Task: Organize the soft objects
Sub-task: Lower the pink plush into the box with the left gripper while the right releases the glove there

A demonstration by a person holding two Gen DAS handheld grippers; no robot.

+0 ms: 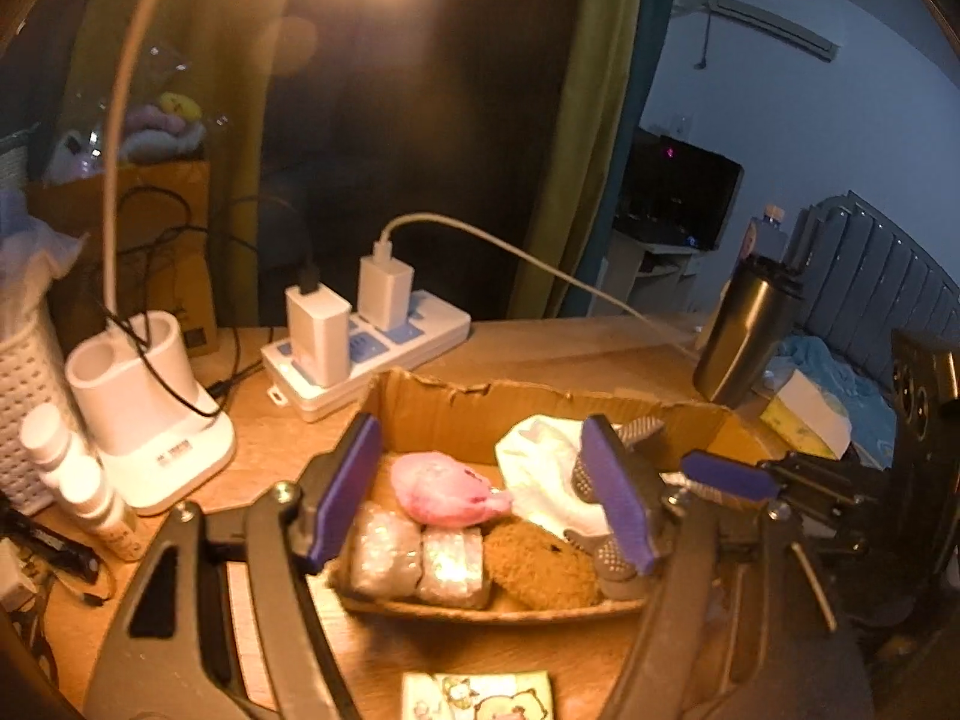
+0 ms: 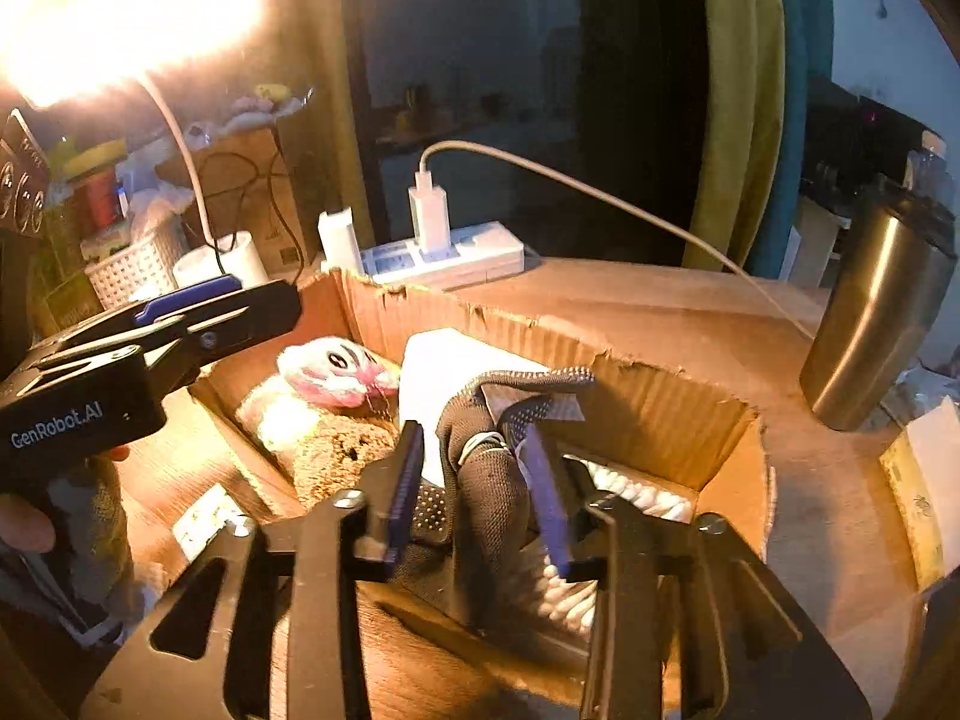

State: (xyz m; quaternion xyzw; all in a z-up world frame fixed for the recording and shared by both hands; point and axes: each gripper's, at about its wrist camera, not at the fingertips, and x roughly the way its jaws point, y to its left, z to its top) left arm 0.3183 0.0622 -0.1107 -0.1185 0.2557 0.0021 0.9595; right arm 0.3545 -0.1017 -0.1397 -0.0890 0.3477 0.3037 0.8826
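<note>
Right gripper (image 2: 474, 492) is sitting over the near right part of the cardboard box (image 2: 654, 402), its 2 purple pads partly parted with the black dotted glove (image 2: 486, 480) hanging between them. Whether the pads are pressing the fabric or merely flanking it cannot be told from the right wrist view.

Left gripper (image 1: 480, 498) is hovering over the box's near left edge with jaws wide apart and nothing between them.

Contents, as the left wrist view is showing them:
- pink plush toy (image 1: 444, 489) lying toward the middle of the box
- brown fuzzy plush (image 1: 540, 561) along the near wall
- 2 silvery wrapped packs (image 1: 420, 561) side by side at the near left corner
- white cloth (image 1: 540, 468) toward the far right, under the glove
- white ribbed item (image 2: 636, 492) at the right end, identity unclear

Handling judgement: the glove is appearing light, limp and easily bunched; its rubber dots should be giving good friction. A pinch across the gathered cuff or palm would be holding better than a single finger, which could be stretching and slipping out. It may be snagging on the torn box rim.

Power strip (image 1: 366, 354), steel tumbler (image 2: 876, 312) and white lamp base (image 1: 150, 414) are standing on the tabletop beyond the box's far side
</note>
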